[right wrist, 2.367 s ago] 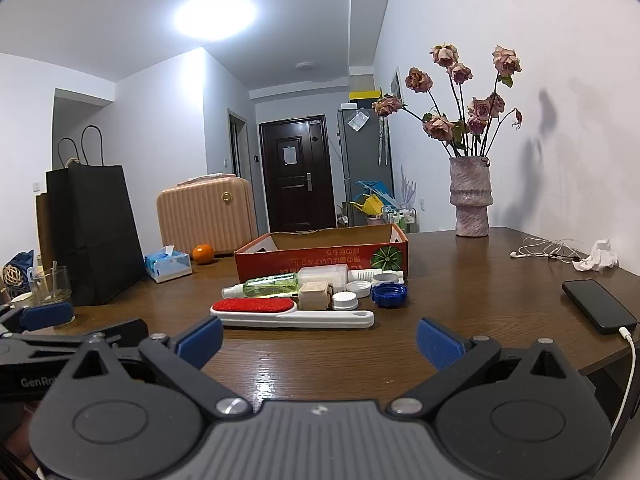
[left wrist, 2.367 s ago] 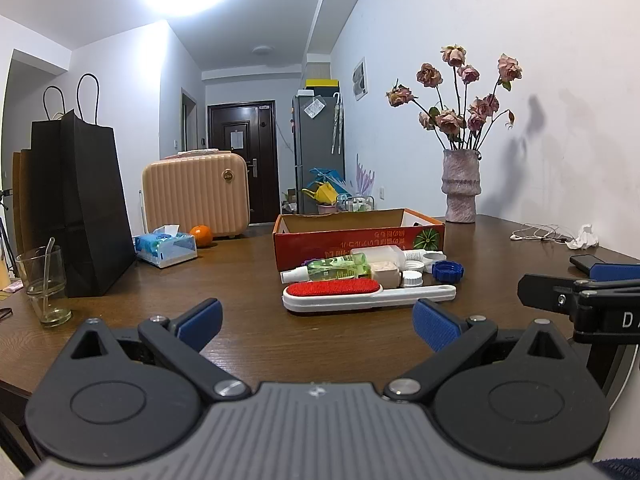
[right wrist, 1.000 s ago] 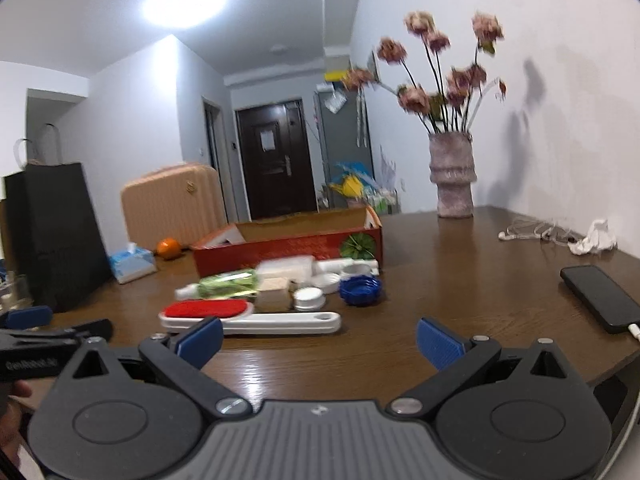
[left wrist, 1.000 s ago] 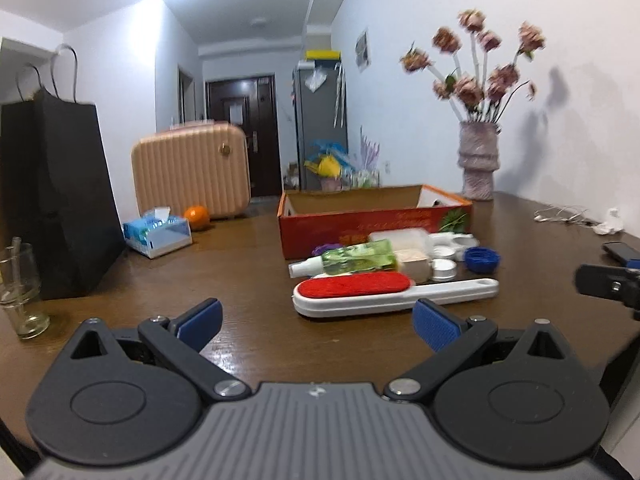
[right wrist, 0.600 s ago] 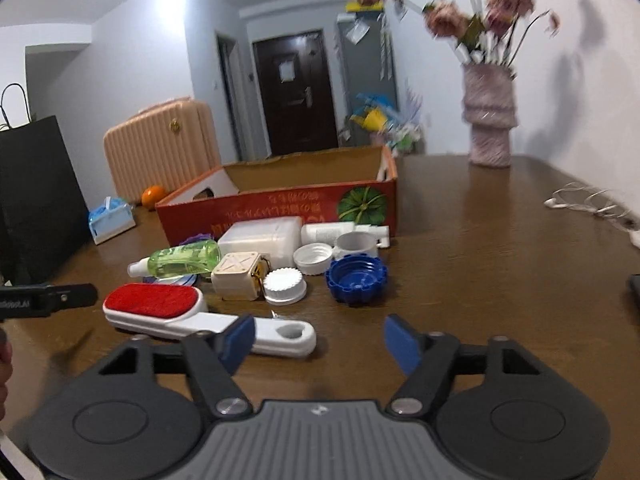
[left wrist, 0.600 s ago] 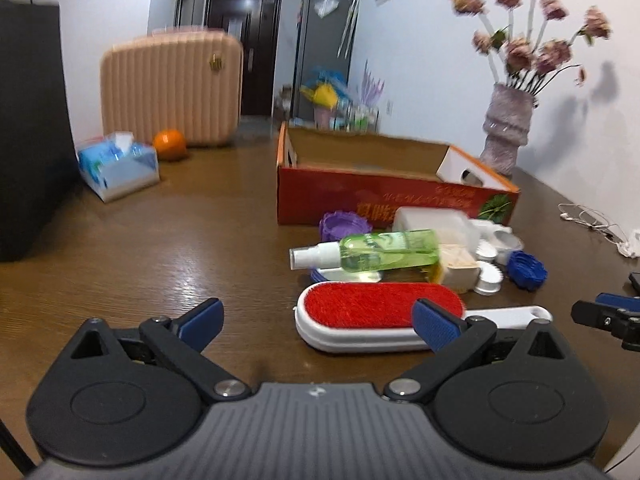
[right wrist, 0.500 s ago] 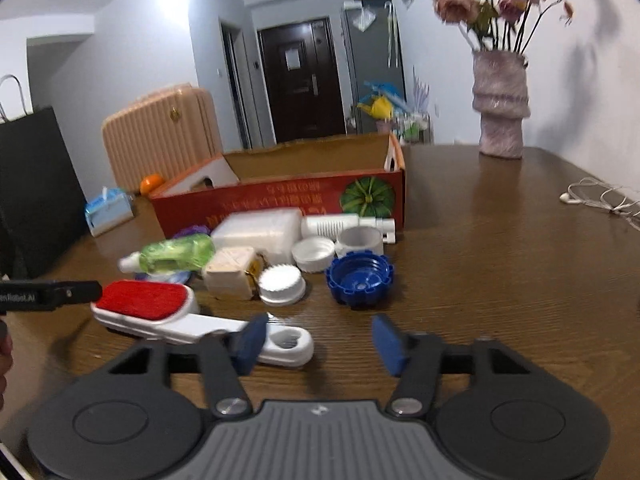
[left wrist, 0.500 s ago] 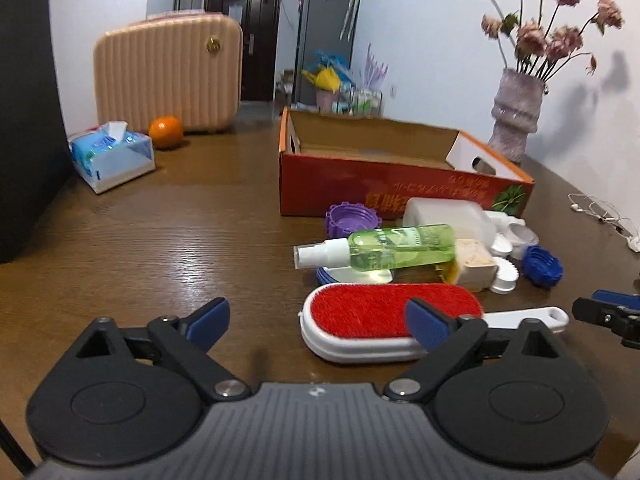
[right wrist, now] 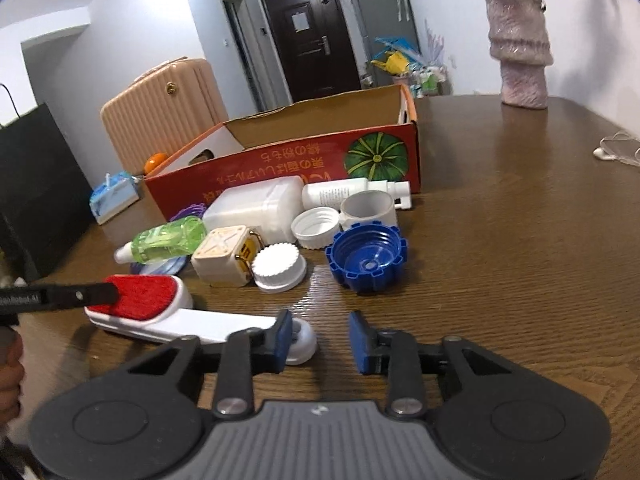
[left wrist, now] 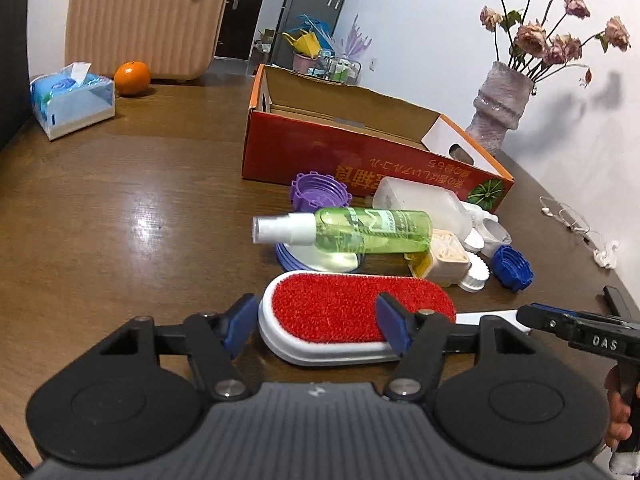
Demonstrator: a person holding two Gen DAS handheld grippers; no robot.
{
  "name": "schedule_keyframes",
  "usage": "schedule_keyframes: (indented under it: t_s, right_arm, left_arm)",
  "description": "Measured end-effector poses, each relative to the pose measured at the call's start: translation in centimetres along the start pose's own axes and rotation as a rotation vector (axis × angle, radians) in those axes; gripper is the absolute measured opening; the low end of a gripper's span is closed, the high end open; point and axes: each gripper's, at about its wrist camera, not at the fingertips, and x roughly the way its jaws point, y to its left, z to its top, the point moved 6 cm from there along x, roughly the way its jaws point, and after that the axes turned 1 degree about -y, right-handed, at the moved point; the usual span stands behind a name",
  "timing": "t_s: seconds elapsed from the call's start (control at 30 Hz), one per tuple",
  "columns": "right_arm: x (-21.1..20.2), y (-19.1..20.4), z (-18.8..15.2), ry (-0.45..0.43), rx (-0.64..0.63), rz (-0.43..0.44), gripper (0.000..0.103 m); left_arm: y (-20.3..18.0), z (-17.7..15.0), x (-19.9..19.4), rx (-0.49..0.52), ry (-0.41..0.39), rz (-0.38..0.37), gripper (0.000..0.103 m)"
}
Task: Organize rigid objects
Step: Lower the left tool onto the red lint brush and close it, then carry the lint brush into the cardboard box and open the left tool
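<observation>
A white lint brush with a red pad (left wrist: 352, 312) lies on the wooden table, nearest me; it also shows in the right wrist view (right wrist: 160, 312). My left gripper (left wrist: 316, 328) is open with its jaws astride the brush's red head, not closed on it. My right gripper (right wrist: 320, 340) is open, its left finger at the brush's handle end (right wrist: 300, 340). Behind lie a green spray bottle (left wrist: 360, 232), a blue cap (right wrist: 366, 256), white caps (right wrist: 280, 268), a purple cap (left wrist: 318, 196) and a white container (right wrist: 260, 208). An open orange cardboard box (left wrist: 360, 148) stands behind them.
A vase of dried roses (left wrist: 500, 120) stands at the back right. A tissue pack (left wrist: 70, 100), an orange (left wrist: 132, 78) and a peach suitcase (left wrist: 144, 20) are at the back left. White earphones (left wrist: 572, 224) and a phone (left wrist: 618, 300) lie right.
Both grippers have moved forward and down to the lint brush. Both have narrowed their jaws, the left around the red head, the right near the handle end.
</observation>
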Motion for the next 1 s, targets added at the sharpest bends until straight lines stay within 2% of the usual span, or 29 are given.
schedule_keyframes:
  t_s: [0.07,0.23,0.33,0.47,0.53,0.67,0.77,0.87,1.0]
  right_arm:
    - [-0.1,-0.2,0.0,0.007,0.037,0.063,0.012]
    - [-0.6,-0.4,-0.3,-0.011,0.045,0.046,0.012]
    - [-1.4,-0.7,0.0,-0.024,0.055,0.033,0.012]
    - [-3.5,-0.7,2.6,-0.107,0.070,0.047,0.012]
    - [-4.0,-0.9,5.0,-0.159,0.074,0.057,0.012]
    - [-2.2,-1.8,12.0,-0.230,0.051,0.062,0.011]
    - [1.5,-3.0,17.0,-0.228,0.043,0.053,0.011]
    - [6.2,-4.5,20.8,-0.175,0.069,0.063,0.011]
    - [13.7,-6.4,24.6,-0.078,0.096,0.056,0.010]
  left_arm:
    - [-0.3,-0.6,-0.5,-0.007,-0.011,-0.002,0.065]
    - [-0.5,-1.1,-1.5,-0.068,-0.024,0.001,0.053]
    - [-1.2,-0.3,-2.3,-0.070,-0.065,0.014,0.052]
    - [-2.7,3.0,-3.6,-0.057,-0.159,-0.004,0.051]
    - [-3.2,5.9,-3.0,-0.042,-0.184,-0.022,0.052]
    - [-3.1,13.0,0.8,-0.088,-0.201,-0.035,0.051]
    - [-2.8,17.0,4.7,-0.116,-0.185,-0.022,0.051]
    - [-1.8,21.0,9.8,-0.146,-0.136,-0.006,0.052]
    - [0.3,23.9,16.5,-0.175,-0.056,0.048,0.051]
